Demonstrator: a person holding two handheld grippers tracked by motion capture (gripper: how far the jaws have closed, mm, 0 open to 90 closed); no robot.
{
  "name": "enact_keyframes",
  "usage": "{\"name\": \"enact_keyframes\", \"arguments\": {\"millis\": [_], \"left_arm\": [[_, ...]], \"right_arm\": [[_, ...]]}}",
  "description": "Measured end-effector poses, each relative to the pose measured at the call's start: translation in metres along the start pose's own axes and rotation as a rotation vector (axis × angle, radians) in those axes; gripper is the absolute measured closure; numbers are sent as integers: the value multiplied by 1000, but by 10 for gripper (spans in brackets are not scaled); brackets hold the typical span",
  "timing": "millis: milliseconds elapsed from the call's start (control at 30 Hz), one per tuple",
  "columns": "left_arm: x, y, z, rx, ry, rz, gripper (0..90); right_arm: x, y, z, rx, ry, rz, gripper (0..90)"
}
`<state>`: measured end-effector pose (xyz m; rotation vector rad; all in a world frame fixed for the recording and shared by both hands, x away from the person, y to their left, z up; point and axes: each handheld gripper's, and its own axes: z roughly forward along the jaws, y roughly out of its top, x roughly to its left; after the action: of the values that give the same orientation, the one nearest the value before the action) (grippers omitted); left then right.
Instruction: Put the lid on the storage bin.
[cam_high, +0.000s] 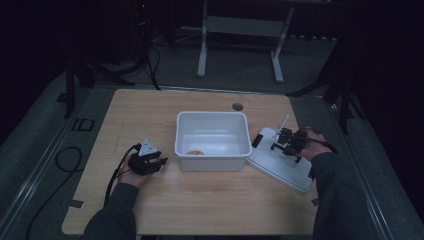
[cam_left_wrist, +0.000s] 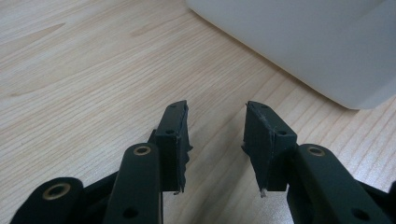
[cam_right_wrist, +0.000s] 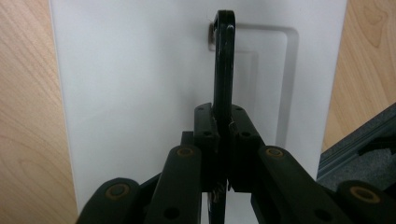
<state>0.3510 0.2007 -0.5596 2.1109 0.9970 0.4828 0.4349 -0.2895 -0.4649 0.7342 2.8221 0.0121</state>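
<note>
Right gripper (cam_right_wrist: 223, 122): the jaws are pressed tight on the black handle (cam_right_wrist: 224, 60) of the white lid (cam_right_wrist: 130, 93). The handle stands upright between the pads and runs away from them to its hinge at the far end, beside a shallow rectangular recess moulded in the lid. The lid lies flat on the bench (cam_right_wrist: 23, 116) directly under the jaws, with wood grain showing on either side of it. In the high view the lid (cam_high: 280, 165) sits at the bench's right edge, just beside the near right corner of the tub, with the right gripper (cam_high: 286, 142) above its far half and a second black handle (cam_high: 257, 140) at the lid's end nearest the tub.

Left gripper (cam_left_wrist: 217, 135): the jaws stand partly apart, a moderate gap, with nothing between the pads; bare bench (cam_left_wrist: 93, 84) lies beneath and ahead of them. Beyond the jaws, ahead and to their right, rises the white outer wall of the tub (cam_left_wrist: 317, 51), apart from the tips. In the high view the left gripper (cam_high: 149, 161) rests low over the bench, near the tub's left wall.

Container: the white tub (cam_high: 212, 116) stands uncovered at mid-bench, between the two grippers. Inside, on the floor against the near wall, lies one small yellowish item (cam_high: 195, 152) (too small and dim to identify). The rest of the interior shows plain white.
</note>
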Motion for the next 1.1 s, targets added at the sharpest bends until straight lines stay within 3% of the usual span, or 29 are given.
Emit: {"name": "enact_keyframes", "arguments": {"millis": [667, 1100], "left_arm": [[-1, 0, 1, 1, -4, 2, 599], [-1, 0, 2, 6, -7, 5, 599]], "right_arm": [[-3, -4, -23, -18, -14, -41, 844], [-7, -9, -48, -27, -29, -66, 844]]}}
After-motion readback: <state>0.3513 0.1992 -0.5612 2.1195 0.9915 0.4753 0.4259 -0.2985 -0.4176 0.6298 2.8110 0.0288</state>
